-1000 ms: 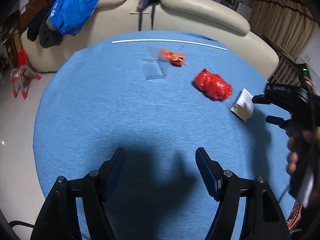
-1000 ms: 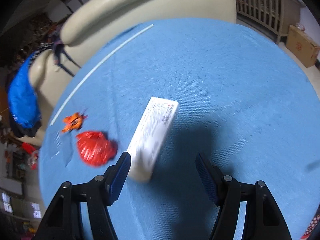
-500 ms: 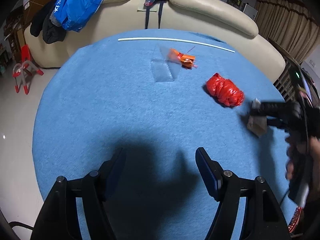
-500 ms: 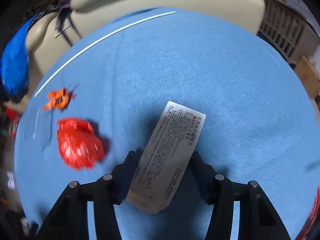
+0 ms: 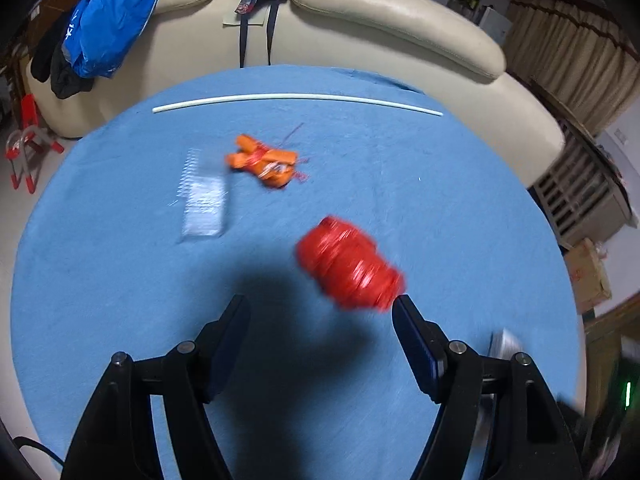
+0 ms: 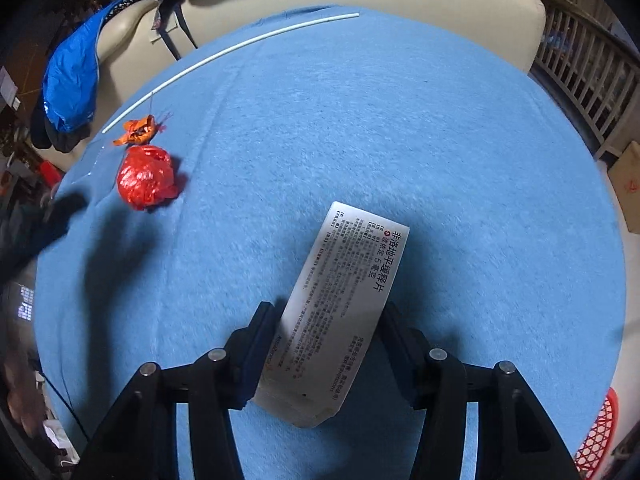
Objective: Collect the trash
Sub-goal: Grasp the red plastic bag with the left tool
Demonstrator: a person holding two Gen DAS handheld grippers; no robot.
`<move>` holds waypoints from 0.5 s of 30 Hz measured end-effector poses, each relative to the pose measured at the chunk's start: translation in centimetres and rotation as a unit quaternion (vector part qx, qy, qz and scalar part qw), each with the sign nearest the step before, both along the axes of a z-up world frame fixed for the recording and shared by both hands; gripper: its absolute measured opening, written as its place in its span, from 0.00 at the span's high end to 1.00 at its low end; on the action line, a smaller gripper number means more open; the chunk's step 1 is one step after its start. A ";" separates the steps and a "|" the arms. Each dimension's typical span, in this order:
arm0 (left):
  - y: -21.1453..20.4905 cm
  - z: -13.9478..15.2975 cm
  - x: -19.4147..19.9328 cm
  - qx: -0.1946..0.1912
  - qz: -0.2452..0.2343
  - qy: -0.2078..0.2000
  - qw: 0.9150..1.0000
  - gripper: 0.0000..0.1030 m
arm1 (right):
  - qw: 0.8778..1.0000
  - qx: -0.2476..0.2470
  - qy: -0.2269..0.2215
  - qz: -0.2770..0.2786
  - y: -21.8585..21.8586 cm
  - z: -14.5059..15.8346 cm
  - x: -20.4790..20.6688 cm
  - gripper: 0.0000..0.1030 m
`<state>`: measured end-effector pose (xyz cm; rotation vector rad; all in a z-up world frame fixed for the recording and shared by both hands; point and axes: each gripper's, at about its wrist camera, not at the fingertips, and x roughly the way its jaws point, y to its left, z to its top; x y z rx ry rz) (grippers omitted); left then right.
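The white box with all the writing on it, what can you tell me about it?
The white box is a long, flat carton that looks like cardboard, its top face printed with black Chinese text and one small red mark. It points away from the camera, tilted slightly right, over the blue tablecloth. The right gripper has its fingers pressed on both long sides. Its near end looks a little crushed.

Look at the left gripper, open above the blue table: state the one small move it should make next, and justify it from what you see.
Probably shift the left gripper slightly right and forward, then lower it. Its fingers are spread and empty, and the crumpled red bag lies just ahead, off-centre near the right finger. The right gripper already clamps the white medicine box, so the bag is the nearest loose trash.
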<state>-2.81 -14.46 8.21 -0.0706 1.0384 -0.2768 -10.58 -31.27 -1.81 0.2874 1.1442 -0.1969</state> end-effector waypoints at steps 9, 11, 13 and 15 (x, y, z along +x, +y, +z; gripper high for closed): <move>-4.5 -3.2 3.3 0.054 0.000 0.016 0.998 0.30 | 1.000 0.018 -0.021 -0.005 -0.5 0.0 -1.8 0.45; -4.1 -3.8 3.2 0.060 -0.010 0.017 0.998 0.53 | 1.000 0.014 -0.023 -0.002 -0.5 0.0 -2.0 0.45; -3.3 -3.7 2.8 0.055 -0.019 0.011 0.998 0.55 | 1.000 0.009 -0.024 0.000 -0.4 0.1 -2.3 0.45; -2.0 -3.4 2.2 0.048 -0.027 0.009 0.998 0.56 | 1.000 0.007 -0.023 -0.002 -0.3 0.1 -2.3 0.45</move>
